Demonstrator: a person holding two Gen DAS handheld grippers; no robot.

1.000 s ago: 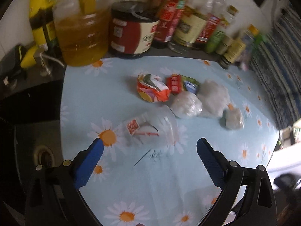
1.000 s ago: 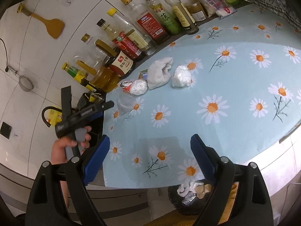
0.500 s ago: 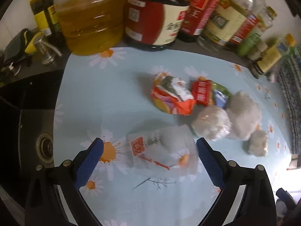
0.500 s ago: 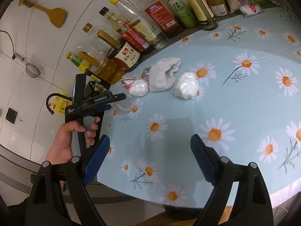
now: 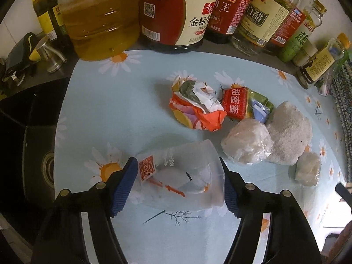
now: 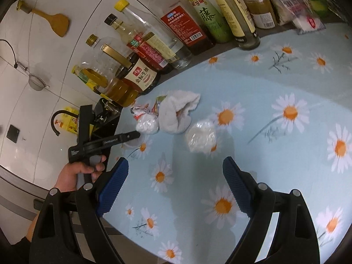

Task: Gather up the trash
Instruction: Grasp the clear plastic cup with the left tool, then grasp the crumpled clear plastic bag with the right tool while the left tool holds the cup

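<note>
Your left gripper (image 5: 178,182) points down at the table, and its jaws are closing around a clear plastic cup (image 5: 180,176) that lies on its side on the daisy tablecloth (image 5: 114,110). The cup sits right between the two blue pads (image 5: 123,189). Both pads look like they touch its sides, and the cup looks a little squashed. It has a small orange sticker on it, next to the left pad. The rest of the trash is just past the cup. There is a crumpled orange and white wrapper (image 5: 198,107), and beside it a red and green packet (image 5: 244,105). Near them sit a ball of clear plastic (image 5: 246,145) and a white cloth (image 5: 290,134), which touch each other, and a smaller plastic ball (image 5: 308,171) is just beside the cloth. Along the back stand a jug of yellow oil (image 5: 96,19), a big soy sauce jar (image 5: 173,15) and a row of other bottles (image 5: 264,15). Your right gripper (image 6: 176,189) hangs over a bare part of the tablecloth with its jaws wide apart and nothing between them. From its camera you can see your left hand (image 6: 77,171) holding the other gripper near the table edge, and a wooden spatula (image 6: 50,19) on the white wall.
</note>
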